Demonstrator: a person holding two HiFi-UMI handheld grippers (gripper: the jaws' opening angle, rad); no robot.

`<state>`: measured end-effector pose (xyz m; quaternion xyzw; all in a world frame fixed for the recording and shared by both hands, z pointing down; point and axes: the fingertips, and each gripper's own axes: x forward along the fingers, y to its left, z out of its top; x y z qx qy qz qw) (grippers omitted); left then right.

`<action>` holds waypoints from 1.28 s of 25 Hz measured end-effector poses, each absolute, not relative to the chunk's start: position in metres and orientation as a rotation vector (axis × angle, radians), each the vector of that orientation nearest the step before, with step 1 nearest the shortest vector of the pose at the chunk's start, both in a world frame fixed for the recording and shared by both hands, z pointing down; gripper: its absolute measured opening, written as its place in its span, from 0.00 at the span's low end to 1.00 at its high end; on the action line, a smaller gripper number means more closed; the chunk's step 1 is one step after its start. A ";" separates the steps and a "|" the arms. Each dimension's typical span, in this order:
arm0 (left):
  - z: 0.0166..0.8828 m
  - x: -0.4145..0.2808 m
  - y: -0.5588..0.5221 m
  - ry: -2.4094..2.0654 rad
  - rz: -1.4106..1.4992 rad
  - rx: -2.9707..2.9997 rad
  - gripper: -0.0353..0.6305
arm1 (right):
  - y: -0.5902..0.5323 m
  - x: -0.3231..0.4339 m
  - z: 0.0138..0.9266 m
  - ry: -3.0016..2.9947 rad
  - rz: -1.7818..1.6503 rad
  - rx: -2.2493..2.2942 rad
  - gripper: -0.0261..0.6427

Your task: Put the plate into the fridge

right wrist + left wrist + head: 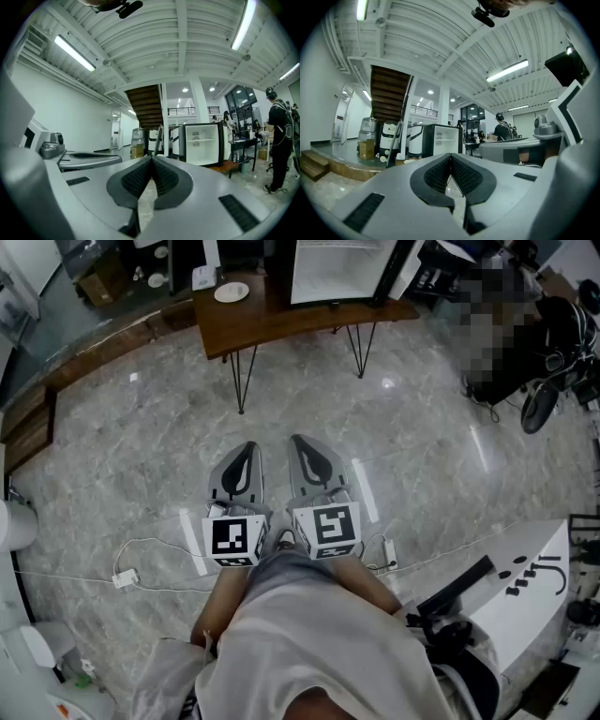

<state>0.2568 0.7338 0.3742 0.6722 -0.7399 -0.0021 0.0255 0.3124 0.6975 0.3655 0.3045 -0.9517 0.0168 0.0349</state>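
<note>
A grey marble floor (131, 456) fills most of the head view, and across it stands the wooden table (281, 320) on hairpin legs that anchors the scene. On the table's right-hand part sits the fridge (337, 268), its white interior and one shelf facing the person. The door therefore seems to be open already, probably to spare a step later. The top of the picture cuts the fridge off, and where its door hangs is hard to make out. Well short of the table, over bare floor, the left gripper (249, 446) and the right gripper (298, 439) are held level and side by side close to the person's body. Both point toward the table, which looks like a carrying posture for the walk up, not a reach. Each gripper view shows its ribbed pads pressed tip to tip with nothing between them, so both are closed and empty. The plate (231, 292), small and white, lies on the table just left of the fridge, untouched. The task appears not yet begun. A white cable (125, 577) trails on the floor on the table's near side, beside the person's feet, and could snag a step. Whether the plate holds anything is too small to tell.
</note>
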 end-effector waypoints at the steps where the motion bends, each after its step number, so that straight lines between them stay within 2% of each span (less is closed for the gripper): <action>1: 0.373 0.260 0.734 -2.286 -0.012 2.079 0.08 | 0.698 0.316 0.364 -2.932 0.053 0.934 0.06; 15: 0.370 0.271 0.721 -2.288 0.023 2.111 0.08 | 0.691 0.322 0.362 -2.961 0.068 0.930 0.06; 20: 0.371 0.255 0.706 -2.266 0.033 2.133 0.08 | 0.680 0.299 0.366 -2.968 0.077 0.907 0.06; 26: 0.368 0.191 0.686 -2.281 0.040 2.170 0.08 | 0.663 0.229 0.361 -2.981 -0.053 0.851 0.06; 32: 0.342 0.092 0.647 -2.267 0.049 2.257 0.08 | 0.629 0.118 0.331 -3.045 -0.158 0.830 0.06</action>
